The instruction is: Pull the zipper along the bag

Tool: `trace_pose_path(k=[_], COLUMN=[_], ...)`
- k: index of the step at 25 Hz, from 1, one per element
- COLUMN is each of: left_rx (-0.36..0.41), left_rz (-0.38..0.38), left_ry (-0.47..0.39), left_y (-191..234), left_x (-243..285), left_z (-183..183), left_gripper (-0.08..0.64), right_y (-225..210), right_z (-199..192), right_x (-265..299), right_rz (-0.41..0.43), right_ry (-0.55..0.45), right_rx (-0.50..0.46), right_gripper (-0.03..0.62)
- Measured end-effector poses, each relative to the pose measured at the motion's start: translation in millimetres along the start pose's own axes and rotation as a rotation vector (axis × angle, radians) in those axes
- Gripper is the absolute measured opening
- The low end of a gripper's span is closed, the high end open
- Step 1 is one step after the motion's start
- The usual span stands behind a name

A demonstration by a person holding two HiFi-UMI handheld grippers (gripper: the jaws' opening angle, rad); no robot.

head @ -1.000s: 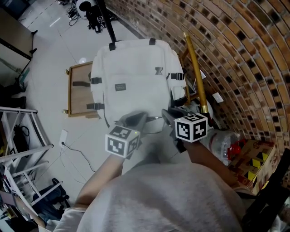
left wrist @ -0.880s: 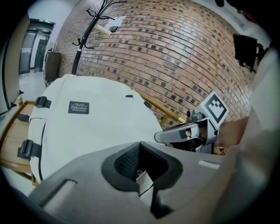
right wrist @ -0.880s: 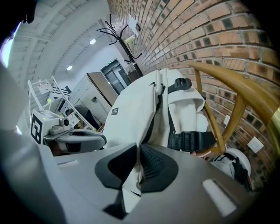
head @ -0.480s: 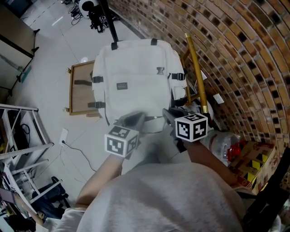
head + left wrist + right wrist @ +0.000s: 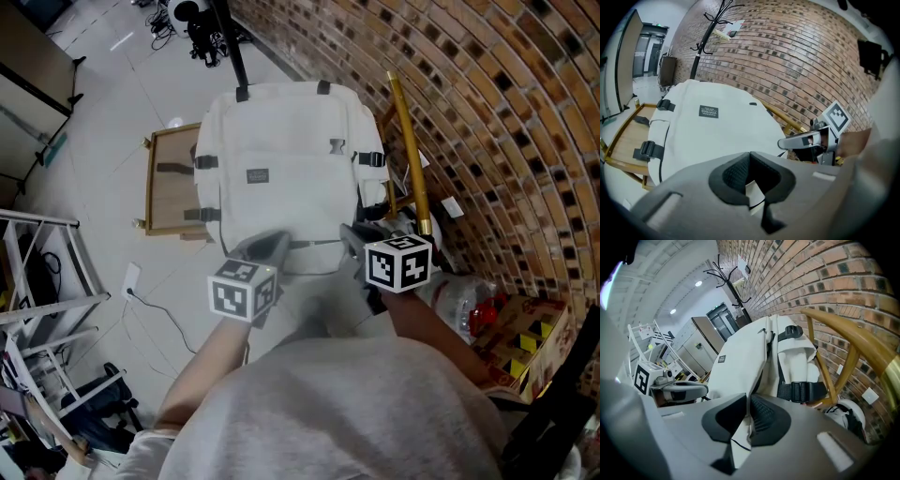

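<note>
One white backpack point(image 5: 281, 159), soft and slack, lying on a wooden frame point(image 5: 157, 192) beside the brick wall point(image 5: 487, 112), which we judge needs holding taut near its zipper, our right gripper point(image 5: 747, 420) clamped on its near-edge fabric, left gripper point(image 5: 749, 176) pinched on a white bit of it.

Left gripper point(image 5: 277, 242) and right gripper point(image 5: 349, 232) have jaws clamped.

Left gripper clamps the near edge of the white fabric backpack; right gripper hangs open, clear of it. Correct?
Wrong on the right gripper: the right gripper view shows its jaws shut on a fold of the white fabric backpack, not open and clear. The left gripper does clamp the near edge.
</note>
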State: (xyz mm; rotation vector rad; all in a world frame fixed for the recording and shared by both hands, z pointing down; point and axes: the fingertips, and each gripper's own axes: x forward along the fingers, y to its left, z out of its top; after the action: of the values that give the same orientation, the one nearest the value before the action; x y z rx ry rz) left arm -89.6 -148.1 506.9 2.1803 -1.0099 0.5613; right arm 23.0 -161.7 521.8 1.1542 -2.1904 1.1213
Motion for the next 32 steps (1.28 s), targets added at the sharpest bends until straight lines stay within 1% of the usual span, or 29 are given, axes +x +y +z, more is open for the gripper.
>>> trace_pose_path(k=[5,13,18,23,32], left_rx=[-0.029,-0.051,-0.069,-0.071,-0.074], left_rz=[0.038,0.061,0.079,0.103,0.122], left_ry=[-0.002,-0.022,-0.029,-0.039,-0.041], left_y=[17,23,34,40,44], left_x=[-10,-18,-27,-31,-35], left_z=[-5,-7,-8,-8,-11], left_gripper=[0.006,0.008,0.008,0.008,0.008], right_y=[-2,-1,-2,-2,-2], right_z=[1,1,1,1,2], right_x=[-1,-1,-1,-1,-1], right_rz=[-0.011,-0.029,-0.035,-0.036,-0.04], right_ry=[-0.002,-0.005,-0.005,-0.002,0.001], right_rx=[0.003,-0.011,-0.016,-0.025,-0.029], right_gripper=[0.025,0.025,0.025,0.025,0.025])
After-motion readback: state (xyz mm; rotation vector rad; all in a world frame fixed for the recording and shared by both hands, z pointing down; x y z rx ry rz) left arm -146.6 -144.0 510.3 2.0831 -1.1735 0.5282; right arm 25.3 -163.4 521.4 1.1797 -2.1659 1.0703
